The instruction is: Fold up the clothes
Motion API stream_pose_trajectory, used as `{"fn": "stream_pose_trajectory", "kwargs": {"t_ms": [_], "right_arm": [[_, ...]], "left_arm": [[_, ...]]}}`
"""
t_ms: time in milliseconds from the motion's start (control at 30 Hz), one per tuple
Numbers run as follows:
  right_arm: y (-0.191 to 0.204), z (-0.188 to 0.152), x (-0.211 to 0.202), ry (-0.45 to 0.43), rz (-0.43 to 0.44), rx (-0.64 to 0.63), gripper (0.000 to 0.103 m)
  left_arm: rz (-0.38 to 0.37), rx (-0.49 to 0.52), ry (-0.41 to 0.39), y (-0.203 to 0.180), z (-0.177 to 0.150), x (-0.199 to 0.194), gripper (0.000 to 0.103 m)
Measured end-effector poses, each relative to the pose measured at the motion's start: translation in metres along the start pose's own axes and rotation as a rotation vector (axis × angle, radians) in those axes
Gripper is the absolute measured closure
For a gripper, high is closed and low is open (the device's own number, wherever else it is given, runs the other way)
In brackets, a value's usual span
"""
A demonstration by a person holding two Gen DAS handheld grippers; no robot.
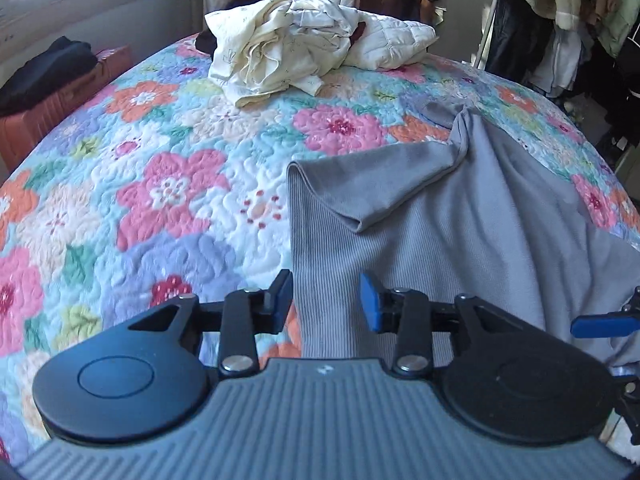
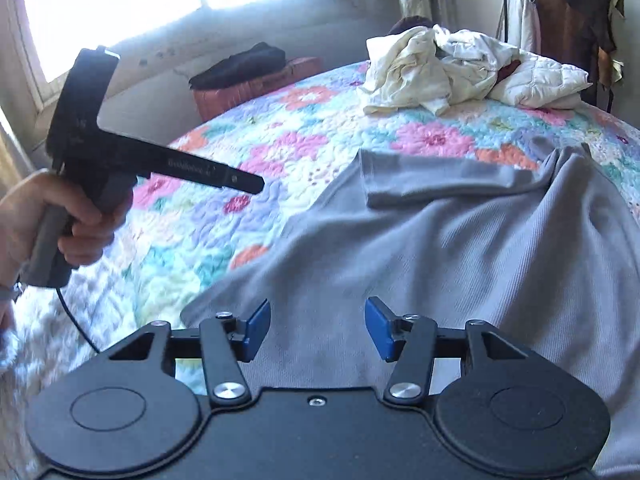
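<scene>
The grey shirt (image 1: pixel 460 216) lies spread near the bed's (image 1: pixel 160 184) near edge, one sleeve (image 1: pixel 372 184) folded in across it; the far side looks bunched, though blur hides detail. A pale heap of clothes (image 1: pixel 288 48) waits unfolded at the far edge. The left gripper (image 1: pixel 326 300) and right gripper (image 2: pixel 318 328) hover over the shirt, jaws wide apart, holding nothing.

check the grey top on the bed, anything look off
The grey top is not flat: one sleeve lies folded across the body, and a bunched ridge runs near the collar. No damage visible.
</scene>
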State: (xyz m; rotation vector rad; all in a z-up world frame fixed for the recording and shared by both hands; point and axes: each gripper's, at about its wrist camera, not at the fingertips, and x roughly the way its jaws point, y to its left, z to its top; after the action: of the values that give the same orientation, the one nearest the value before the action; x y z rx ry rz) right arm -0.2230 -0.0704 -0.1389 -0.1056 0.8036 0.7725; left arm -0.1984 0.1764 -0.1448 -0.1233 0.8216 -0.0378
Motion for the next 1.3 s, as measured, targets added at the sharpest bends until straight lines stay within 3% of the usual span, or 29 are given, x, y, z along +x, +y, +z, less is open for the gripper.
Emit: {"fn": "stream_pose_trajectory", "kwargs": {"t_ms": [133, 233, 300, 433, 533, 567, 633, 700, 767, 800, 833, 867, 1000, 1067, 1200, 1267, 1300], "right_arm": [[-0.036, 0.036, 0.046, 0.002, 0.015, 0.21, 0.045], [-0.061, 0.051, 0.084, 0.017, 0.005, 0.375, 0.045], [-0.074, 0.058, 0.108, 0.026, -0.042, 0.445, 0.045], [-0.1, 0.069, 0.149, 0.035, -0.089, 0.54, 0.045], [-0.117, 0.074, 0.176, 0.041, -0.117, 0.578, 0.045], [-0.122, 0.075, 0.184, 0.042, -0.118, 0.597, 0.045], [-0.131, 0.075, 0.198, 0.035, -0.096, 0.634, 0.045], [-0.136, 0.076, 0.208, 0.012, -0.094, 0.665, 0.044], [-0.139, 0.082, 0.216, -0.019, -0.108, 0.662, 0.043], [-0.139, 0.085, 0.219, -0.029, -0.127, 0.642, 0.053], [-0.137, 0.092, 0.223, -0.029, -0.18, 0.578, 0.069], [-0.135, 0.098, 0.227, -0.031, -0.222, 0.518, 0.096], [-0.123, 0.124, 0.233, -0.079, -0.222, 0.402, 0.097], [-0.116, 0.142, 0.233, -0.11, -0.205, 0.37, 0.097], [-0.102, 0.176, 0.233, -0.172, -0.169, 0.304, 0.097], [-0.095, 0.193, 0.233, -0.203, -0.152, 0.271, 0.097], [-0.091, 0.201, 0.233, -0.216, -0.144, 0.256, 0.097]], "left_arm": [[-0.08, 0.004, 0.046, 0.014, 0.031, 0.065, 0.064], [-0.047, 0.048, 0.04, 0.02, 0.033, 0.107, 0.064], [-0.046, 0.056, 0.03, 0.025, 0.029, 0.129, 0.064], [-0.191, -0.059, 0.054, 0.049, 0.026, 0.156, 0.064], [-0.17, 0.002, 0.007, 0.048, 0.03, 0.167, 0.064], [-0.162, 0.024, -0.012, 0.047, 0.032, 0.17, 0.062], [-0.139, 0.028, -0.047, 0.045, 0.032, 0.183, 0.046], [-0.143, 0.031, -0.073, 0.043, 0.03, 0.192, 0.043], [-0.135, 0.07, -0.079, 0.039, 0.033, 0.192, 0.044], [-0.125, 0.091, -0.08, 0.036, 0.034, 0.192, 0.058], [-0.118, 0.102, -0.086, 0.034, 0.036, 0.192, 0.086], [-0.11, 0.106, -0.09, 0.033, 0.037, 0.192, 0.093], [-0.01, 0.127, -0.167, 0.021, 0.041, 0.178, 0.095], [0.097, 0.202, -0.254, 0.012, 0.043, 0.165, 0.096], [0.118, 0.051, -0.245, 0.035, 0.056, 0.16, 0.099], [0.208, 0.017, -0.248, 0.052, 0.058, 0.16, 0.099], [0.196, -0.028, -0.228, 0.063, 0.058, 0.163, 0.099]]}}
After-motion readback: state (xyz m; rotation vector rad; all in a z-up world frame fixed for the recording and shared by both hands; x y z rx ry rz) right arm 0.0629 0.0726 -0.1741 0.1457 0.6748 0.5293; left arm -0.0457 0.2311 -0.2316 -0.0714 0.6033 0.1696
